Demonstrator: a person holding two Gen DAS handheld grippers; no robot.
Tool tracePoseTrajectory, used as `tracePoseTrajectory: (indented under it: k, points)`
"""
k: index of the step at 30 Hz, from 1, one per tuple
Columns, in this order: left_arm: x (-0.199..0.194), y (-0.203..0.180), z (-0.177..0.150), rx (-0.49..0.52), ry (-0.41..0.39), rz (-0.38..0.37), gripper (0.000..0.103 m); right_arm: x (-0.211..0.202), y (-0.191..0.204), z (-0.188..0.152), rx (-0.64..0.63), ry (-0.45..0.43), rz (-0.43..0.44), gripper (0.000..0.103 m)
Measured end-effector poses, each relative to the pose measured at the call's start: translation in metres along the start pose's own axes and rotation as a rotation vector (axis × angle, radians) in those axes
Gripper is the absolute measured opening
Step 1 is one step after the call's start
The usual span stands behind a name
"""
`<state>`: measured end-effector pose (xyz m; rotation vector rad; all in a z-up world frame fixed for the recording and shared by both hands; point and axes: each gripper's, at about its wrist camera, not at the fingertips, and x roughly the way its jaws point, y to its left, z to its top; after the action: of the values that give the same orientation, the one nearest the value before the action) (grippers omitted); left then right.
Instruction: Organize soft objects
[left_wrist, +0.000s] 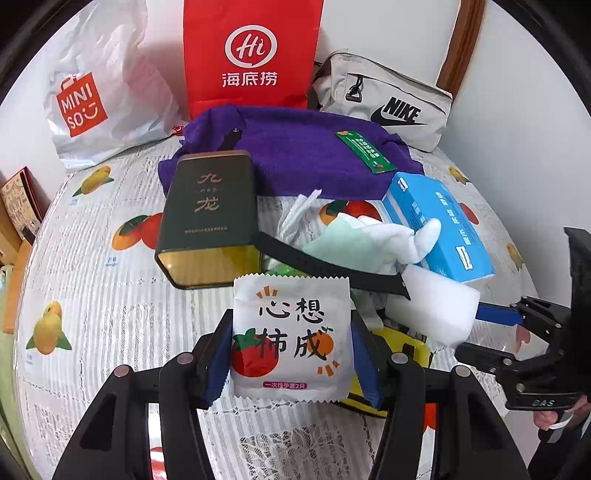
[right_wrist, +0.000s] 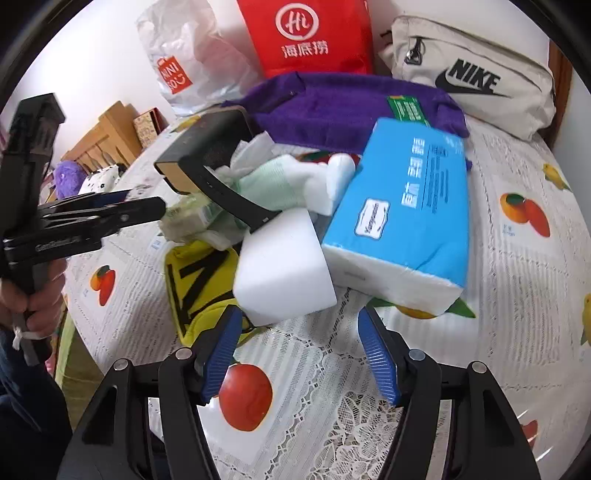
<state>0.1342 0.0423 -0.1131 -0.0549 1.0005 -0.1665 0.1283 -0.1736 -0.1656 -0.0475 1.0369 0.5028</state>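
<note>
Left wrist view: glove packet is held, white foam block is next

Left wrist view shows the left gripper (left_wrist: 291, 354) clenched on a white glove packet (left_wrist: 290, 338) printed with a tomato and an orange; both blue pads press on its side edges and the packet stands upright between them. It is a thin, slippery sachet, so I judge the grip should stay firm but not crush it, and the packet should be carried level to its place.

Just beyond the packet and to its right lies the white foam block (left_wrist: 432, 306), partly on a yellow pouch (left_wrist: 402, 350). In the right wrist view the right gripper (right_wrist: 301, 352) is released, with nothing between its jaws, and the same block (right_wrist: 282, 269) is directly ahead of it, close to the fingertips but not touching them. The block appears to be the next thing to take. It leans against the blue tissue pack (right_wrist: 404, 218) on the right side of the gripper, and a black strap (right_wrist: 229, 195) ends at its far top corner. To do this well, I think the jaws should go around the near narrow part of the block, low enough for a good hold, and lift it straight so that the tissue pack does not slide.

Further ahead are a pale green glove (right_wrist: 275, 184), a dark green tin (left_wrist: 208, 218) and a purple towel (left_wrist: 303, 155), all on the fruit-pattern tabletop (right_wrist: 517, 280).
</note>
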Motion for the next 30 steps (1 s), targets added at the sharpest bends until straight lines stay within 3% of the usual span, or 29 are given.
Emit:
tracePoseTrajectory:
  k: [10,15,30]
  points:
    - [-0.002,0.008,-0.005,-0.017,0.003,-0.011,0.055,0.016,0.004,0.014,0.016,-0.011,-0.006,0.069]
    - [-0.003,0.009,-0.006,-0.019,0.005,-0.020,0.055,0.011,0.007,0.016,-0.004,-0.026,0.008,0.054]
    - [-0.026,0.012,0.005,-0.037,-0.034,-0.018,0.055,-0.048,0.019,0.024,-0.055,-0.132,-0.046,0.053]
